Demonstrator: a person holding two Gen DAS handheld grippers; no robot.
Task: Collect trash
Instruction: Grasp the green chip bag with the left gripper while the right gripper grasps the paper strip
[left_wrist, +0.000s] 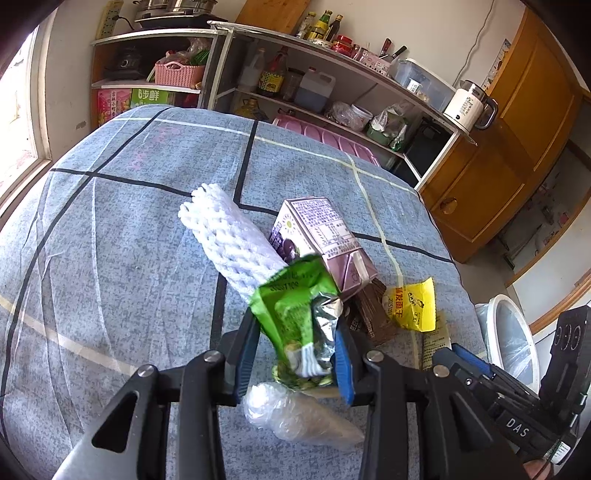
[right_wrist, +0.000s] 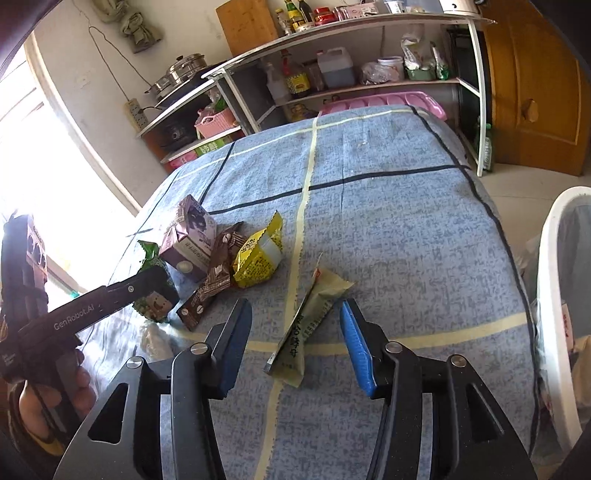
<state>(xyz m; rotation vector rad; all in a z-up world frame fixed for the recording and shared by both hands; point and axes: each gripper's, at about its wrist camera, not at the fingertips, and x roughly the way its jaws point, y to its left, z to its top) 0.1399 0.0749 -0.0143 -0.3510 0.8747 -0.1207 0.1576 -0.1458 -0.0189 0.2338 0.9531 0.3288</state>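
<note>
My left gripper (left_wrist: 295, 332) is shut on a crumpled green snack wrapper (left_wrist: 295, 310), held just above the blue checked cloth (left_wrist: 110, 258). Beyond it lie a white foam net sleeve (left_wrist: 229, 236), a purple drink carton (left_wrist: 321, 236), a brown wrapper (left_wrist: 373, 314) and a yellow wrapper (left_wrist: 413, 302). A clear plastic bag (left_wrist: 295, 413) lies under the gripper. My right gripper (right_wrist: 295, 325) is open, its fingers on either side of a pale green sachet (right_wrist: 306, 321) on the cloth. The carton (right_wrist: 192, 236), brown wrapper (right_wrist: 214, 277) and yellow wrapper (right_wrist: 258, 254) lie to its left.
A white bin with a liner (left_wrist: 509, 339) stands beside the table's right edge; it also shows in the right wrist view (right_wrist: 554, 295). Cluttered shelves (left_wrist: 314, 92) stand behind the table. A wooden cabinet (left_wrist: 517, 147) is at the right.
</note>
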